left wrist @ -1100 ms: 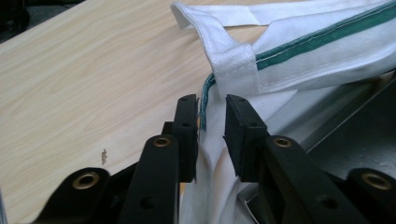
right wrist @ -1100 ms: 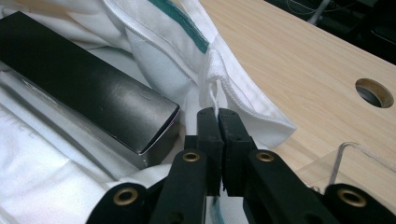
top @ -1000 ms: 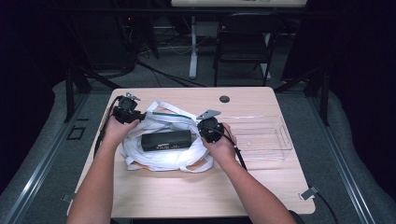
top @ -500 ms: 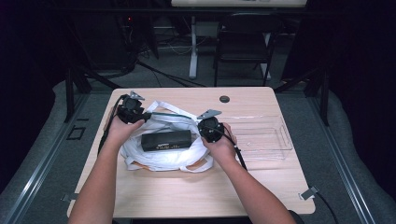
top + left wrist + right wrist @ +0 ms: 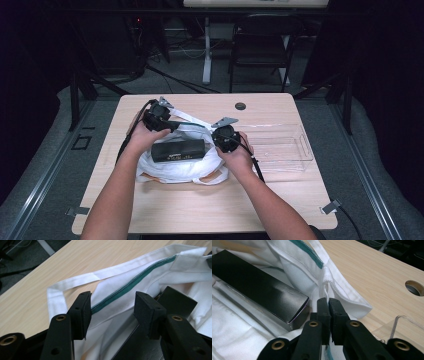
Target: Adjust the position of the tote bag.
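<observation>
Fingers of the right gripper pinch the white tote bag's rim; the left gripper has just been opening, green-trimmed edge loose between them. Black box lies on the bag.

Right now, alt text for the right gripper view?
The right gripper is shut on the white bag's rim, pinching a fold of cloth. A black box lies in the bag to the left; the wooden table with a round hole is to the right.
</observation>
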Action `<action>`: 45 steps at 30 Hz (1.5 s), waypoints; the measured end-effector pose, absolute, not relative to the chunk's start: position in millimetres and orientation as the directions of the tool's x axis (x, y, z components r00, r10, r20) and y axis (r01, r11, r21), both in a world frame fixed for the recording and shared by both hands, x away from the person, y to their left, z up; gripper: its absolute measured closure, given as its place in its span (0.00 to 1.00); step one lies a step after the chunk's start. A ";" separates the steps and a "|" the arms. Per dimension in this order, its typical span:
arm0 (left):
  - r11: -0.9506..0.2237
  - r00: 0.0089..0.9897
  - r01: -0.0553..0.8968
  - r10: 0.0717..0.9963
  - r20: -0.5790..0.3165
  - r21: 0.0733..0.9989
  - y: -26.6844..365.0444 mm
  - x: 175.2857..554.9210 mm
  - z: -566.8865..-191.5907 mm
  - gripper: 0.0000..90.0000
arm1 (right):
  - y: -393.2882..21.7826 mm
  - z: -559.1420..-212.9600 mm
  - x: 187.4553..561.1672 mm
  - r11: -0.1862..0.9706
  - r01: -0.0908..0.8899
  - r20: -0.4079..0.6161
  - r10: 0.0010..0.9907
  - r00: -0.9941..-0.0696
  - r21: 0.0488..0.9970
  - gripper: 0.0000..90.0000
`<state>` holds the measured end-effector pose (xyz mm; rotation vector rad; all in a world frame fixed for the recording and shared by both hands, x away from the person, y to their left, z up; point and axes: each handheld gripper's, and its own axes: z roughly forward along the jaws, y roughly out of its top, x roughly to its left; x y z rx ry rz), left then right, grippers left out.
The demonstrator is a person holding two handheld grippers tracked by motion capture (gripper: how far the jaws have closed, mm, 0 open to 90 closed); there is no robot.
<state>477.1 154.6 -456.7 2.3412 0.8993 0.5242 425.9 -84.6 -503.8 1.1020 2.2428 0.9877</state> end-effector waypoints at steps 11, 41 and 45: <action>-0.647 0.746 0.413 0.644 0.170 0.641 131.6 482.5 -455.8 0.49 | -84.3 -504.1 425.8 0.420 0.491 -0.072 0.810 -0.582 0.763 0.97; -0.744 0.781 0.396 0.581 0.228 0.537 114.4 496.5 -481.5 0.56 | -84.5 -505.1 426.0 0.416 0.491 -0.066 0.809 -0.584 0.765 0.96; -0.752 0.774 0.389 0.580 0.254 0.532 112.6 498.5 -483.4 0.56 | -83.9 -505.4 425.7 0.413 0.490 -0.064 0.810 -0.583 0.768 0.95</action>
